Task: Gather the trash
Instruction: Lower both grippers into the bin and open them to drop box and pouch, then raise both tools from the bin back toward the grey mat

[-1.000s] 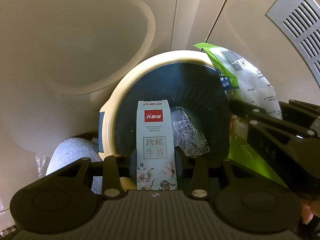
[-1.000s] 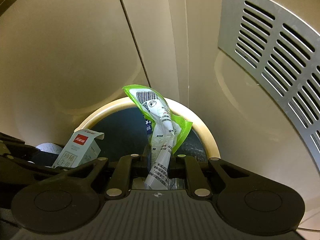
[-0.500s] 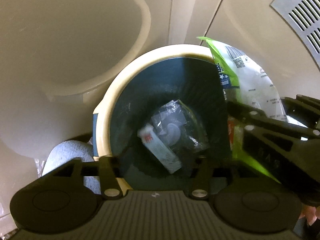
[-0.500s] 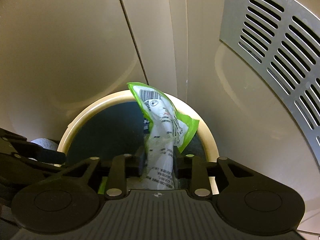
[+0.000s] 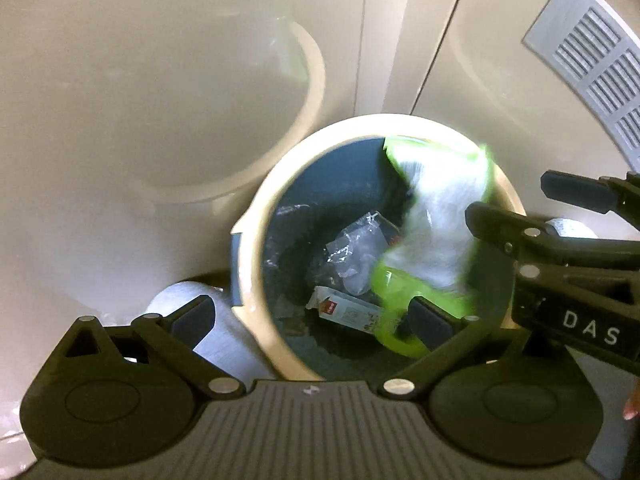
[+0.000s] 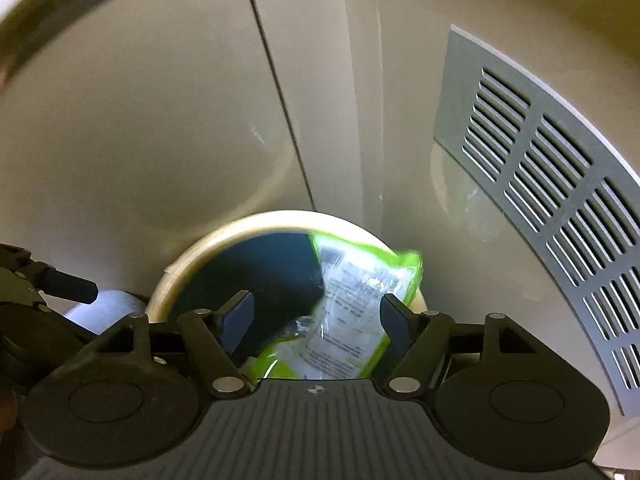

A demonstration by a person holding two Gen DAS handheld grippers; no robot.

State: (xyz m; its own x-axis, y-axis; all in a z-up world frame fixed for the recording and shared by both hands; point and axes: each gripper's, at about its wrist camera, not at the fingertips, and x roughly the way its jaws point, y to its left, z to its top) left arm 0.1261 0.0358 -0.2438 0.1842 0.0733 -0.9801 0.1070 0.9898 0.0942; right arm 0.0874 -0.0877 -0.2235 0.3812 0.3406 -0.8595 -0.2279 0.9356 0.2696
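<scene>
Only my left-wrist view looks down into the trash bin: a white carton lies flat on the bottom, long axis left to right, beside crumpled clear plastic. My left gripper has just been opening and stands wide, empty. My right gripper has just been opening too; the green-edged wrapper hangs blurred between its pads, contact unclear, long axis running into the bin.

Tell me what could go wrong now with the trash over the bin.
1. The blurred green and white plastic bag, loose between the open right gripper fingers, may catch on the round cream-rimmed bin rim and fall outside.
2. The left gripper, also open, hovers close above and could bump that rim.
</scene>
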